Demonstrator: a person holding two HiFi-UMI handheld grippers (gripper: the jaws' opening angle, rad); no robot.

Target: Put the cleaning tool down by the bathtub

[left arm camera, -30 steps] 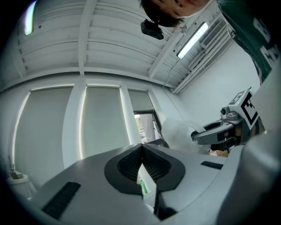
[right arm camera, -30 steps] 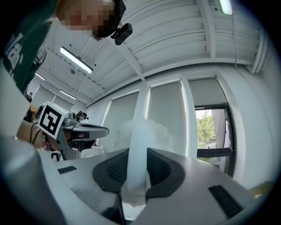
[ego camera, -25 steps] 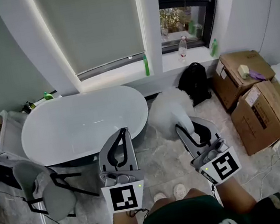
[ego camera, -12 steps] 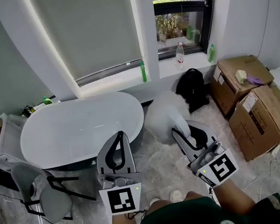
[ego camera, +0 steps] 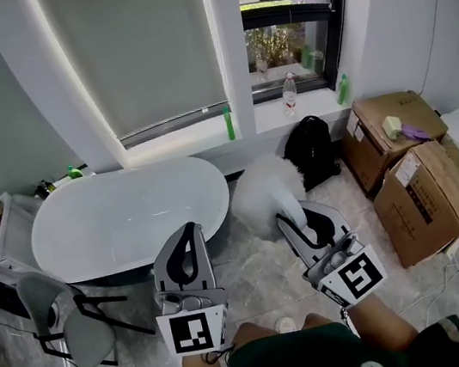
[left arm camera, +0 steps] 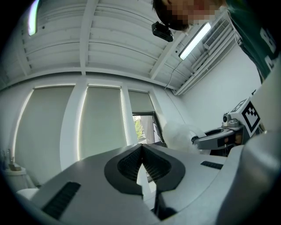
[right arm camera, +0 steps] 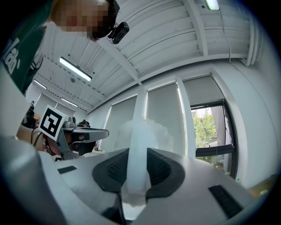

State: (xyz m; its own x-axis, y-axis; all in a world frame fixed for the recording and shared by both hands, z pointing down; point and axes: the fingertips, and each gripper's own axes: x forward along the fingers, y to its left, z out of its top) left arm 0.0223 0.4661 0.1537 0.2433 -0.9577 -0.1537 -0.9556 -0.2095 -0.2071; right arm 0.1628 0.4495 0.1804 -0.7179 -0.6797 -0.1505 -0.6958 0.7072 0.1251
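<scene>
Shifted left, the right gripper [ego camera: 288, 221] fingers [right arm camera: 165, 169] clamp the cleaning tool [ego camera: 259, 195] handle [right arm camera: 139, 149].

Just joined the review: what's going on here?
A person stands in a bathroom with a gripper in each hand. The right gripper is clamped on the handle of a fluffy white duster, held out near the right end of the bathtub. The left gripper is shut and empty, held out alongside. The duster is not yet set down.
</scene>
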